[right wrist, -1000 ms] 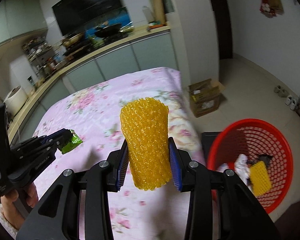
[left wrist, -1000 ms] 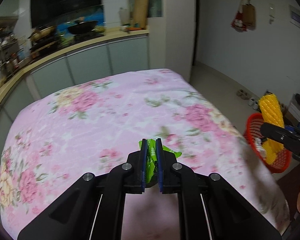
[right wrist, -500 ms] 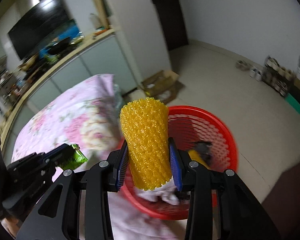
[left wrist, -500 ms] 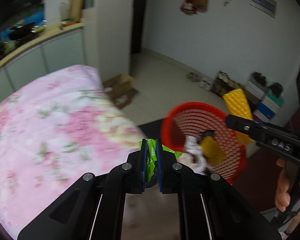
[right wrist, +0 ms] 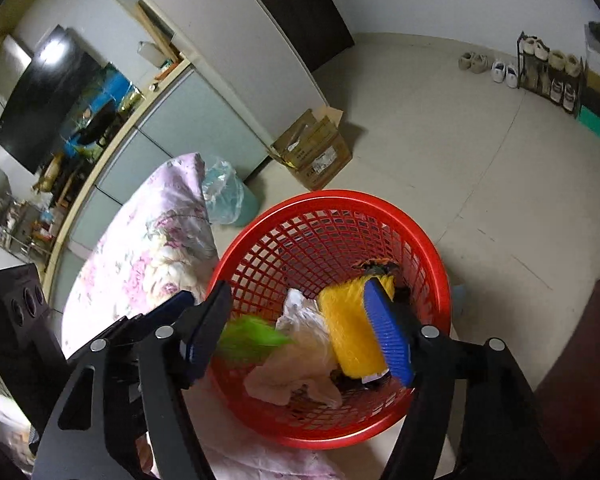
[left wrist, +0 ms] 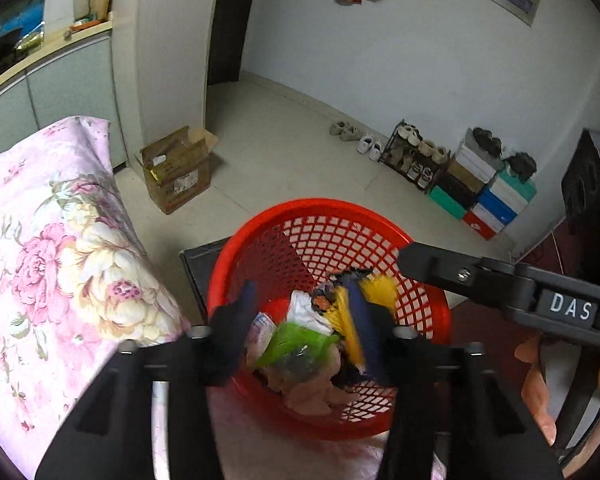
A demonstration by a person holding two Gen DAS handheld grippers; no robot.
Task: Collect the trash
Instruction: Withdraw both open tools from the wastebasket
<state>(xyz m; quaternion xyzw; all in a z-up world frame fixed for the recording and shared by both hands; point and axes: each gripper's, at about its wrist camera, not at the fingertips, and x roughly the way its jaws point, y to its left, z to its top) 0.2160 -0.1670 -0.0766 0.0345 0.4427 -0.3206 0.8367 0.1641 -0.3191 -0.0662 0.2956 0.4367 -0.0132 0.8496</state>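
Both grippers are hanging over a round red lattice basket. The right gripper is spread wide; a yellow foam net, long axis pointing away, is lying blurred beside its right finger. The left gripper is also spread, with a blurred green wrapper lying among crumpled pale paper. A floral cloth is lying just beside the basket.

green wrapper and yellow foam net are motion-blurred, perhaps mid-fall.
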